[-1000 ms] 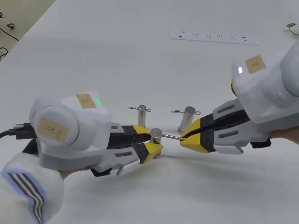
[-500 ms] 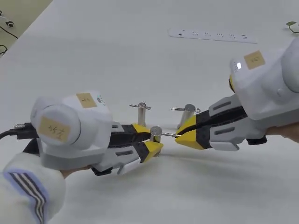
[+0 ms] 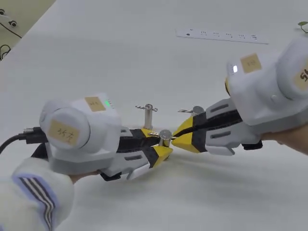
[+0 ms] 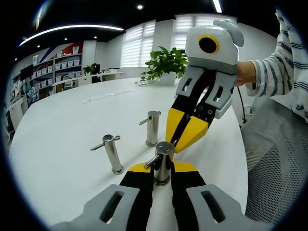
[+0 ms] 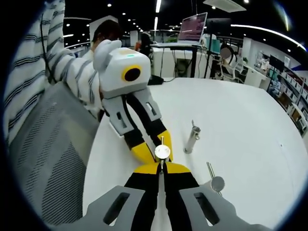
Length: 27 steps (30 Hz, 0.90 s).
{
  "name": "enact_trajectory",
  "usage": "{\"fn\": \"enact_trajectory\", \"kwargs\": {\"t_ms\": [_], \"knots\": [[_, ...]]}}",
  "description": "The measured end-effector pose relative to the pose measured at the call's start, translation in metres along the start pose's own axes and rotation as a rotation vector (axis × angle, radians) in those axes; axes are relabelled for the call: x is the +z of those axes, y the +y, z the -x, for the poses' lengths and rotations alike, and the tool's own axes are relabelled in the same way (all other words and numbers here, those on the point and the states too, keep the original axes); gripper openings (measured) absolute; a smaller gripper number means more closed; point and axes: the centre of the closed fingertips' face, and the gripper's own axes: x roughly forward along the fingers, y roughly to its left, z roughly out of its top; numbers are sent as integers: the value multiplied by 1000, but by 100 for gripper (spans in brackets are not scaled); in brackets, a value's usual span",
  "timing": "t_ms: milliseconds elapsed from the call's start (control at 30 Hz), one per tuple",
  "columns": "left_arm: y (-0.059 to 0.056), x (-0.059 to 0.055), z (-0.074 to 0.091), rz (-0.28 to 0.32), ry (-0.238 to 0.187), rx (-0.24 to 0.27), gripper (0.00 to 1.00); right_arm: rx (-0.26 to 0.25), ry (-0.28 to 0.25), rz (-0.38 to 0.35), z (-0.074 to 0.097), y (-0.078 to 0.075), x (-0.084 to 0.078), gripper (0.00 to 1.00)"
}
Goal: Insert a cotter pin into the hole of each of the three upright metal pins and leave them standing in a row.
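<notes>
Three upright metal pins stand on the white table. The near pin [image 3: 164,136] [image 4: 162,161] sits between the yellow tips of my left gripper [image 3: 159,143] [image 4: 162,168], which is shut on it. A thin cotter pin [image 3: 155,134] [image 5: 162,141] runs through the near pin's hole, its tip poking out on the left gripper's side. My right gripper [image 3: 175,138] [image 5: 161,166] is shut on the cotter pin's other end, tips almost against the near pin. The back left pin [image 3: 148,111] [image 4: 111,153] and back right pin [image 3: 197,110] [image 4: 153,127] each carry a cotter pin.
A white power strip [image 3: 221,35] lies far back on the table [image 3: 120,57]. A black cable [image 3: 14,139] trails from the left gripper's body. A potted plant [image 4: 166,62] stands at the table's far end. A person's striped sleeve [image 5: 48,62] is on the left.
My right gripper has moved left up to the near pin, and the cotter pin has slid through its hole. The left gripper kept its hold.
</notes>
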Motion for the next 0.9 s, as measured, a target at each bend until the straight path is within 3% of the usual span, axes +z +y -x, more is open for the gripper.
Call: {"fn": "enact_trajectory", "kwargs": {"t_ms": [167, 567, 900], "knots": [[1, 0, 0, 33, -15, 11, 12, -15, -12, 18, 3, 0, 2, 12], [1, 0, 0, 33, -15, 11, 12, -34, 6, 1, 11, -1, -5, 5], [1, 0, 0, 45, -15, 11, 12, -53, -18, -17, 7, -3, 1, 5]]}}
